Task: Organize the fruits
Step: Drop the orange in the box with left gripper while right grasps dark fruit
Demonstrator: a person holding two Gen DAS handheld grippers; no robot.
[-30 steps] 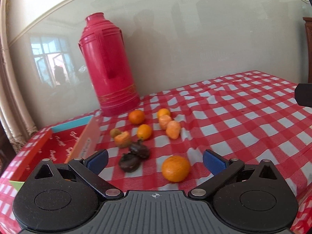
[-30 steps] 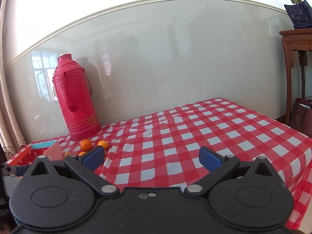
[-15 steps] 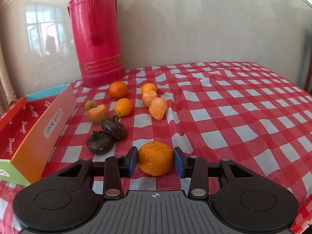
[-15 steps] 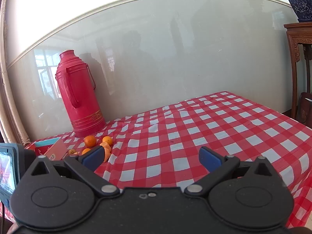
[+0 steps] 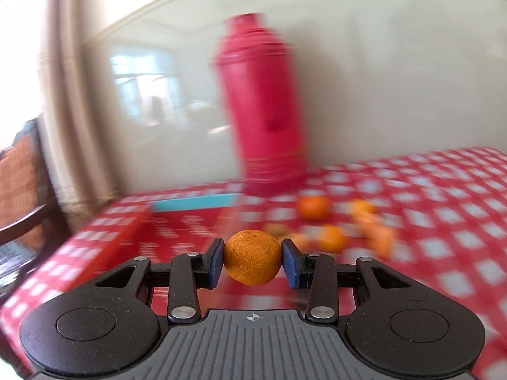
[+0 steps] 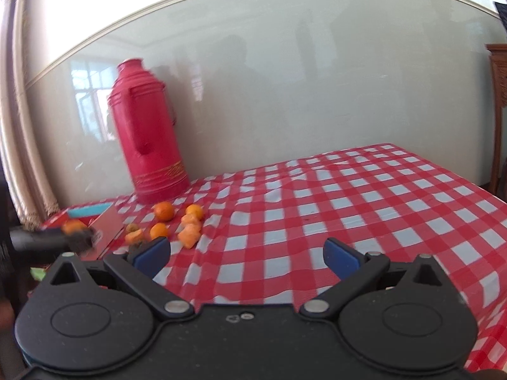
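Observation:
My left gripper (image 5: 252,261) is shut on a large orange (image 5: 252,257) and holds it in the air above the table's left part, in front of a red open box (image 5: 177,224). The view is blurred by motion. Several small oranges (image 5: 313,207) and peeled pieces (image 5: 377,237) lie on the checked cloth to the right. In the right wrist view the left gripper (image 6: 76,236) with the orange (image 6: 73,226) hangs over the box (image 6: 106,224). My right gripper (image 6: 247,258) is open and empty above the cloth, right of the fruit (image 6: 163,211).
A tall red thermos (image 6: 147,139) stands at the back by the glossy wall, also in the left wrist view (image 5: 263,107). A wooden chair (image 5: 19,171) stands beyond the table's left edge. A wooden stand (image 6: 499,95) is at the far right. The red checked cloth (image 6: 364,196) covers the table.
My left gripper has closed on the large orange, lifted it off the cloth and swung left towards the box. My right gripper has stayed open and shifted slightly.

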